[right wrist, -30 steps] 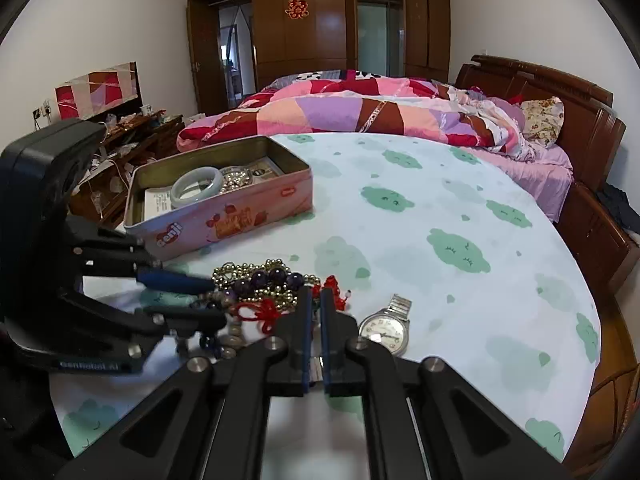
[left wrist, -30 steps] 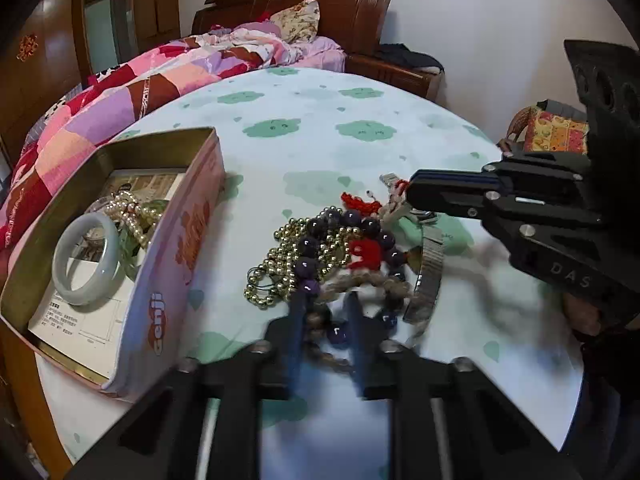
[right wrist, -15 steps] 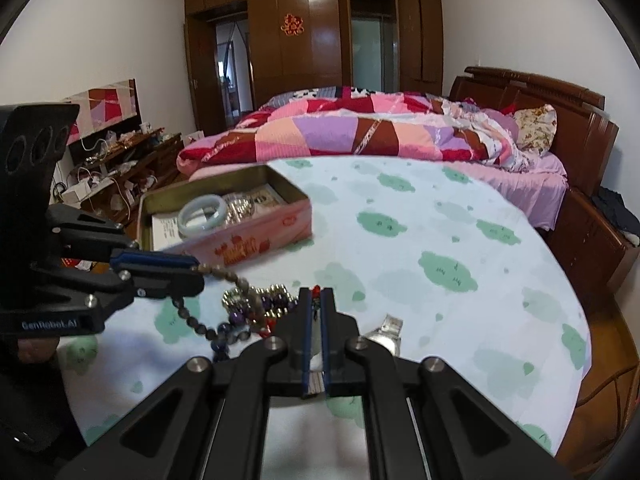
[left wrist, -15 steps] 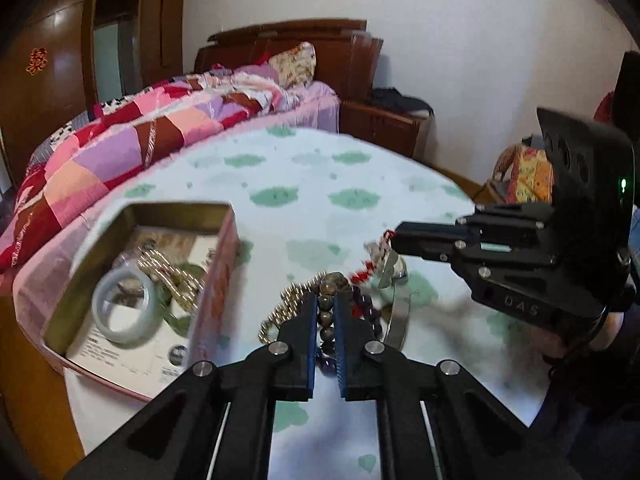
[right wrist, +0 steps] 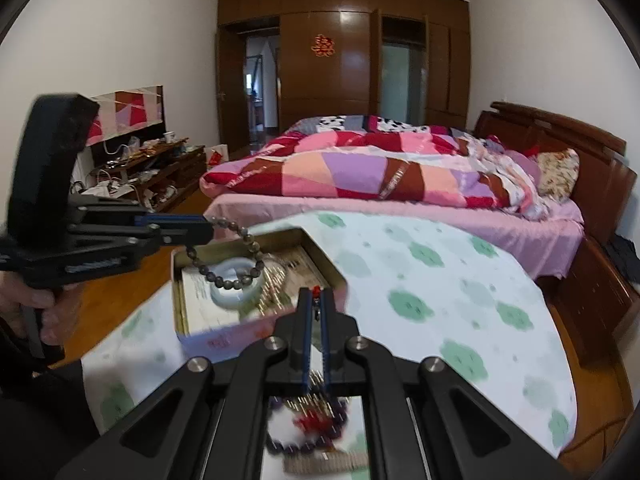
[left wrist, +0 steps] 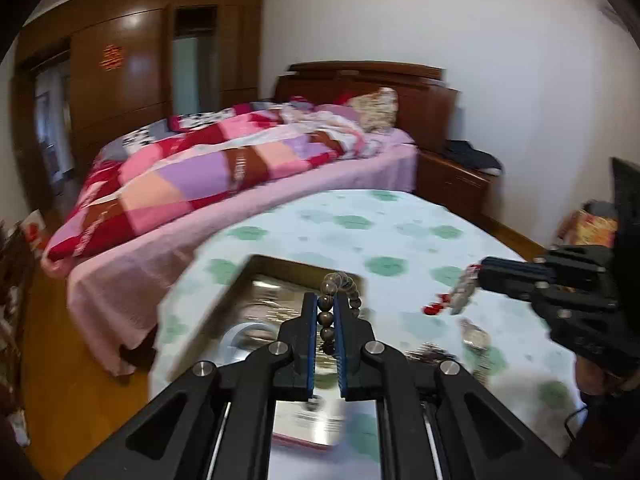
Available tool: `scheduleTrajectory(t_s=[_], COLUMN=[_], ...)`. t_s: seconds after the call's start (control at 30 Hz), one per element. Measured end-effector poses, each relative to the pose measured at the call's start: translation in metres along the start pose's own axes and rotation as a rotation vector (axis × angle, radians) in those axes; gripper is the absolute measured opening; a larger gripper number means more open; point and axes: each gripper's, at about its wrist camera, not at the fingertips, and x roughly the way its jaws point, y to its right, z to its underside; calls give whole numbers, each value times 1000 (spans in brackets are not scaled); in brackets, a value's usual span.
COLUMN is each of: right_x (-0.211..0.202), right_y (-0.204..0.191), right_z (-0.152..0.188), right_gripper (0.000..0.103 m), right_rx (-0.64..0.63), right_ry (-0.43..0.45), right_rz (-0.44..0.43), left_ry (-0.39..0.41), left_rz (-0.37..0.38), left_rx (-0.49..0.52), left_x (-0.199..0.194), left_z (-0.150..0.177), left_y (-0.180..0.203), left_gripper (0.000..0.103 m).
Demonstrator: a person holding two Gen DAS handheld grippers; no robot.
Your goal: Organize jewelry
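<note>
My left gripper (left wrist: 326, 300) is shut on a dark bead bracelet (left wrist: 340, 284), which hangs in a loop (right wrist: 240, 256) over the open tin box (right wrist: 248, 238). The tin (left wrist: 280, 264) holds a pale jade bangle (right wrist: 236, 292) and a string of small gold beads (right wrist: 276, 288). My right gripper (right wrist: 316, 300) is shut on a red cord bracelet (left wrist: 456, 298) that dangles above the table to the right of the tin. Only a red tip (right wrist: 316, 290) of it shows between its own fingers. A blurred pile of beads (right wrist: 316, 428) lies below the right gripper.
The round table (left wrist: 384, 232) has a white cloth with green clouds. A wristwatch (left wrist: 474, 338) lies on it near the right gripper. Beyond the table are a bed with a patchwork quilt (right wrist: 380, 172), a nightstand (left wrist: 452, 184) and a cluttered low shelf (right wrist: 152, 168).
Both grippers have risen from the pile. The left one lifted the dark bead bracelet and carried it left over the tin. The right one lifted the red cord bracelet off the table.
</note>
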Motion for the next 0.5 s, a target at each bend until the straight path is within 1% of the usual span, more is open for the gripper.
scheduleTrajectory(t_s=[0.07, 0.27, 0.4, 0.5], right_x=[9, 44, 69, 83], right_y=[-5, -21, -38, -47], right_z=[-8, -27, -25, -19], right_gripper=[6, 6, 6, 6], right_rx=[-6, -18, -46, -55], right_ry=[-1, -29, -78, -112], right_rz=[-12, -50, -64, -74], left_ry=[0, -29, -45, -63], left_rz=[-39, -98, -128, -132], left_rx=[-14, -49, -47, -50], left_x=[4, 21, 26, 33], left_z=[0, 5, 12, 15], left_y=[-13, -37, -43, -46], left_gripper=[7, 7, 7, 7])
